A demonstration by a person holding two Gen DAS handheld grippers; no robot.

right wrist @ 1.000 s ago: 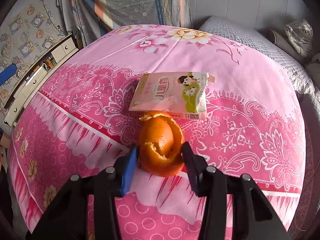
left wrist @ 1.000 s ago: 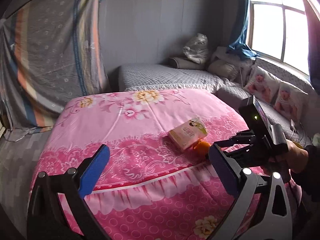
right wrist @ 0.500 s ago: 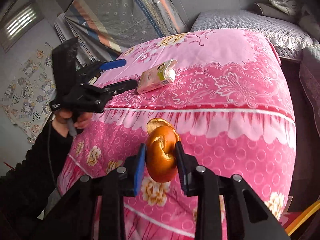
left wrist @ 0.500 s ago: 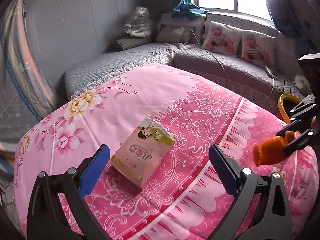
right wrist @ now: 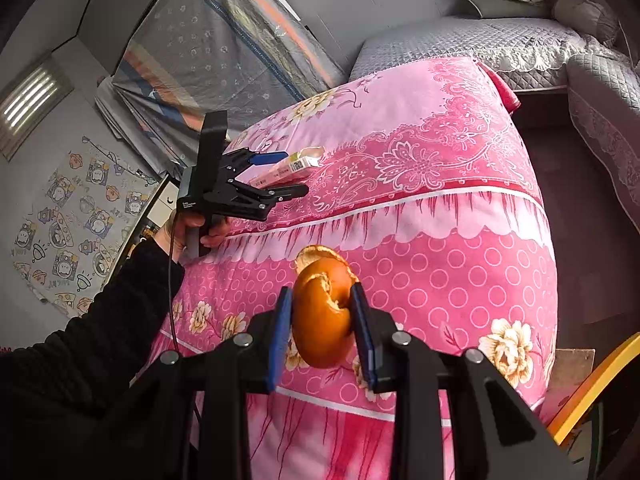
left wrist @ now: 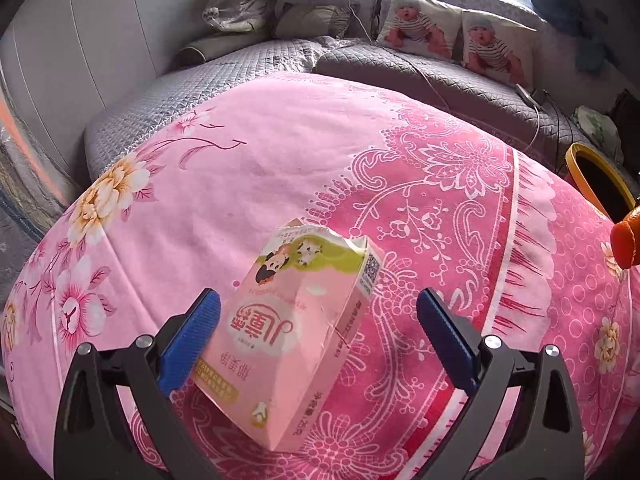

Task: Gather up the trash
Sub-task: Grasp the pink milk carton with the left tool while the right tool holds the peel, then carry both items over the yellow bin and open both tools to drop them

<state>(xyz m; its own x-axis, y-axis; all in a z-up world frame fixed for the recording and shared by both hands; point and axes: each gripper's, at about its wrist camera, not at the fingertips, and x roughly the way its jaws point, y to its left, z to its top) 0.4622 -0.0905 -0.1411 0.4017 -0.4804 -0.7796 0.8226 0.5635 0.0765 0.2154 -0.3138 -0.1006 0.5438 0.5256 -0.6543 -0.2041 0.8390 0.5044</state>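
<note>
The left gripper (left wrist: pixel 318 336) is spread wide, one blue pad on either side of the pink carton (left wrist: pixel 296 332). The left pad lies just beside the carton's left face; contact cannot be confirmed. The right pad stands clear of the carton's right face. The carton lies flat on the pink floral cover (left wrist: pixel 280 168), near the cover's front edge, printed face up, with its torn open end pointing away from the gripper. In the right wrist view the same carton (right wrist: pixel 288 168) appears close to the cover's left edge, between the fingers of the left gripper (right wrist: pixel 286 174), which is held by the person's left hand (right wrist: pixel 196 228).

The right gripper (right wrist: pixel 322 316) is pinching an orange peel (right wrist: pixel 322 312) between its two blue pads. The peel is curled, with its orange outer skin facing the camera, and it is held off the cover, in front of the cover's hanging side. In the left wrist view the peel (left wrist: pixel 626 240) shows at the right frame edge, past the cover's right edge and just below a yellow-rimmed bin (left wrist: pixel 588 164). A yellow rim (right wrist: pixel 592 384) also shows at the lower right of the right wrist view.
</note>
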